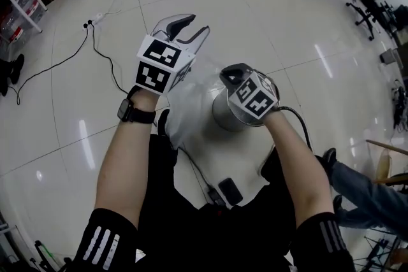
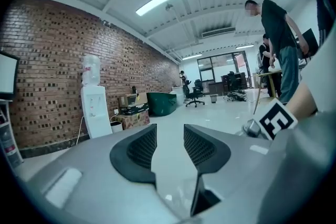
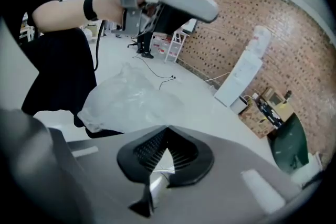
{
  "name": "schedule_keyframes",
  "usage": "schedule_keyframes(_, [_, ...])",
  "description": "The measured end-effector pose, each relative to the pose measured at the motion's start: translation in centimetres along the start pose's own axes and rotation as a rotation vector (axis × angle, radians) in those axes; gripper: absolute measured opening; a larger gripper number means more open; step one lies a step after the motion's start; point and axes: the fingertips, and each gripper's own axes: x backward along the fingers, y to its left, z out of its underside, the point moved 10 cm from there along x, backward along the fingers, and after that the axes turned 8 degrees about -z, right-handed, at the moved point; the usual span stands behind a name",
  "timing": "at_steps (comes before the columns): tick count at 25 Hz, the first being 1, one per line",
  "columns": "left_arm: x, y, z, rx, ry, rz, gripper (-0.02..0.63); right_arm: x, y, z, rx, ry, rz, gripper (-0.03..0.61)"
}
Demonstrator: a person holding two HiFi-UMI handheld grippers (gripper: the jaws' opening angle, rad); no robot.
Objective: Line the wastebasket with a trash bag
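Two grippers, one trash bag, one wastebasket. My left gripper (image 1: pixel 191 27) is raised, its jaws part-open with bare floor (image 1: pixel 287 28) showing through the gap. A glint of clear film lies low between them, and I cannot tell whether it is caught. My right gripper (image 3: pixel 165 157) has its jaws together, pinching a sliver of the trash bag (image 1: pixel 191 102). The one clear bag hangs crumpled between my grippers, just beside the single metal wastebasket (image 1: pixel 223 114), which stands upright on the floor under my right gripper. One black cable (image 1: pixel 95 48) trails across the floor, well apart.
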Motion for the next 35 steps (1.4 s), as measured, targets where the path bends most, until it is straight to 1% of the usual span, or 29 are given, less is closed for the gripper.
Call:
schedule_keyframes(3, [-0.1, 0.0, 0.1, 0.017, 0.023, 0.01, 0.155, 4.1, -1.2, 0.9, -0.043, 0.005, 0.046, 0.006])
schedule_keyframes(7, [-0.5, -0.6, 0.4, 0.003, 0.041, 0.036, 0.155, 8.3, -2.0, 3.0, -0.1, 0.033, 0.086, 0.006])
schedule_keyframes(10, [-1.4, -1.7, 0.8, -0.019, 0.075, 0.079, 0.155, 10.9, -2.3, 5.1, -0.146, 0.074, 0.106, 0.006])
schedule_keyframes(13, [-2.5, -3.0, 1.4, -0.062, 0.127, 0.123, 0.155, 12.6, -2.2, 7.9, -0.225, 0.13, 0.097, 0.006])
schedule_keyframes(15, [-3.1, -4.0, 1.7, -0.091, 0.161, 0.149, 0.155, 13.0, -1.9, 10.0, -0.291, 0.163, 0.071, 0.006])
schedule_keyframes(18, [-4.0, -5.5, 1.9, -0.134, 0.187, 0.183, 0.155, 12.4, -1.2, 13.5, -0.378, 0.203, 0.004, 0.006])
schedule_keyframes(22, [-5.3, -7.9, 2.3, -0.186, 0.24, 0.25, 0.156, 10.0, 0.2, 18.2, -0.476, 0.253, -0.109, 0.006])
schedule_keyframes(24, [-5.9, -9.1, 2.6, -0.232, 0.272, 0.286, 0.156, 8.6, 0.8, 20.0, -0.511, 0.302, -0.18, 0.006])
schedule_keyframes(27, [-6.9, -11.0, 3.0, -0.326, 0.318, 0.334, 0.156, 6.7, 1.7, 21.9, -0.519, 0.374, -0.267, 0.006])
schedule_keyframes(30, [-7.9, -12.6, 3.2, -0.376, 0.35, 0.38, 0.156, 5.5, 2.2, 23.3, -0.546, 0.401, -0.325, 0.006])
schedule_keyframes(32, [-8.4, -13.6, 3.5, -0.398, 0.365, 0.401, 0.156, 4.8, 2.1, 23.8, -0.549, 0.413, -0.333, 0.006])
schedule_keyframes(35, [-9.1, -14.7, 3.7, -0.425, 0.38, 0.416, 0.156, 4.1, 2.0, 24.2, -0.526, 0.407, -0.33, 0.007])
